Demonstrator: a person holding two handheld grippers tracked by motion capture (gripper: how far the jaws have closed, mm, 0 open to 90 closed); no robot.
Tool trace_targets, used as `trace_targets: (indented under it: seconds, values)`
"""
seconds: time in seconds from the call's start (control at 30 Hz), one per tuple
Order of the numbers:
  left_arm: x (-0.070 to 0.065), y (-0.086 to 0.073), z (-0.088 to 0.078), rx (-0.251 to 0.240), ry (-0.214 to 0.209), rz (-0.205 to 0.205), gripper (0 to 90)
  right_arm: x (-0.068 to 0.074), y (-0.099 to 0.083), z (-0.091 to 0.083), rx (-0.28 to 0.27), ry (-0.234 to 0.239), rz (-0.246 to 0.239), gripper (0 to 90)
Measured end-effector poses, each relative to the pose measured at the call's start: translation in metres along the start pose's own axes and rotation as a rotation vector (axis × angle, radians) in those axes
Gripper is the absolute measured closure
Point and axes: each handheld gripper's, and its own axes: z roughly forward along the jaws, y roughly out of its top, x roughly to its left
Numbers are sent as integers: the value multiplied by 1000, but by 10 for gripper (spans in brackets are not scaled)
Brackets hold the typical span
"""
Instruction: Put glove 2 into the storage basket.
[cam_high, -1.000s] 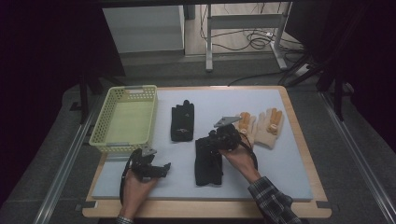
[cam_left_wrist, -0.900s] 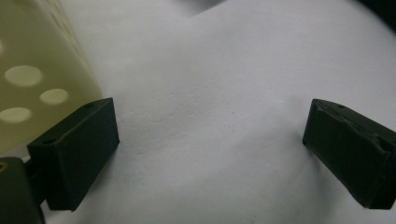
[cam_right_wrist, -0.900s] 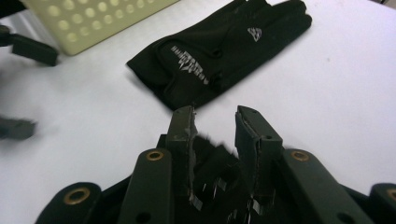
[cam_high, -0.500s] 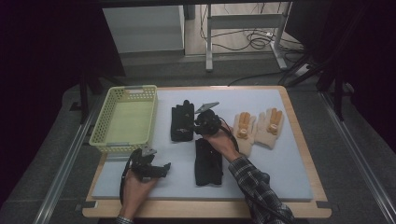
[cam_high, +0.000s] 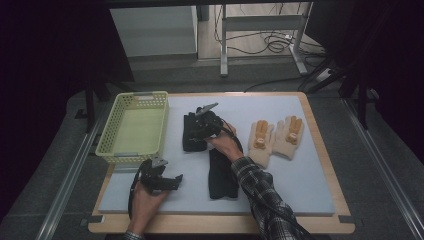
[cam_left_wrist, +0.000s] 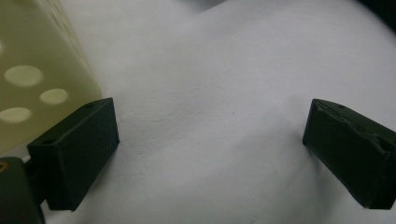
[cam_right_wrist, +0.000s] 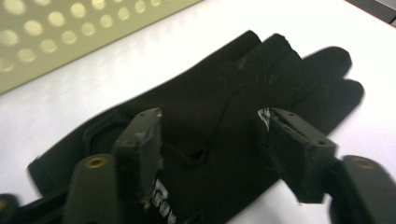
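Note:
A black glove (cam_high: 191, 136) lies flat on the white mat beside the basket, fingers pointing away from me. My right gripper (cam_high: 198, 129) hovers right over it. In the right gripper view its jaws (cam_right_wrist: 210, 140) have just been opening and now stand apart over the glove's back (cam_right_wrist: 224, 93), with the pads not pressing on it. A second black glove (cam_high: 222, 172) lies nearer me, partly under the right forearm. My left gripper (cam_high: 167, 176) rests at the mat's front left. It is open (cam_left_wrist: 210, 140), with bare mat between its fingers.
A pale yellow perforated basket (cam_high: 132, 127) stands at the left edge of the mat, and its wall (cam_left_wrist: 37, 70) is close to the left gripper. Two tan knitted gloves (cam_high: 261, 142) (cam_high: 289, 136) lie side by side on the right. The wooden table edge (cam_high: 220, 225) runs along the front.
My right gripper has travelled left, from beside the tan gloves to above the black glove next to the basket, and its jaws have spread. The left gripper has stayed put.

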Motion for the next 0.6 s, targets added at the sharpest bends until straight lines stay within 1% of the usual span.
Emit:
trace_targets:
  seconds: [0.03, 0.1, 0.13, 0.17, 0.23, 0.27, 0.33, 0.4, 0.43, 0.47, 0.5, 0.53, 0.6]
  values:
    - [0, 0, 0, 0, 0, 0, 35, -1, 1, 4, -1, 6, 2, 304]
    - [0, 0, 0, 0, 0, 0, 34, -2, 3, 9, 4, 0, 0, 294]
    - [0, 0, 0, 0, 0, 0, 35, -3, 3, 12, 17, -5, 0, 287]
    - [0, 0, 0, 0, 0, 0, 35, -5, 3, 18, 45, 1, 3, 288]
    - [0, 0, 0, 0, 0, 0, 35, -7, 3, 21, 55, 8, 11, 303]
    - [0, 0, 0, 0, 1, 0, 35, -8, 2, 22, 57, 20, 31, 330]
    - [0, 0, 0, 0, 1, 0, 34, -7, 2, 24, 49, 9, 23, 389]
    - [0, 0, 0, 0, 0, 1, 35, -4, 5, 23, 59, 1, 29, 489]
    - [0, 0, 0, 0, 1, 0, 35, -4, 5, 23, 59, 1, 29, 489]
    - [0, 0, 0, 0, 1, 1, 35, -4, 5, 22, 58, -9, 45, 534]
    - [0, 0, 0, 0, 1, 1, 35, -6, 3, 19, 50, -27, 70, 701]
    - [0, 0, 0, 0, 1, 1, 35, -6, 3, 19, 50, -27, 70, 701]
    - [0, 0, 0, -1, 1, 0, 35, -8, 1, 16, 45, -19, 76, 779]
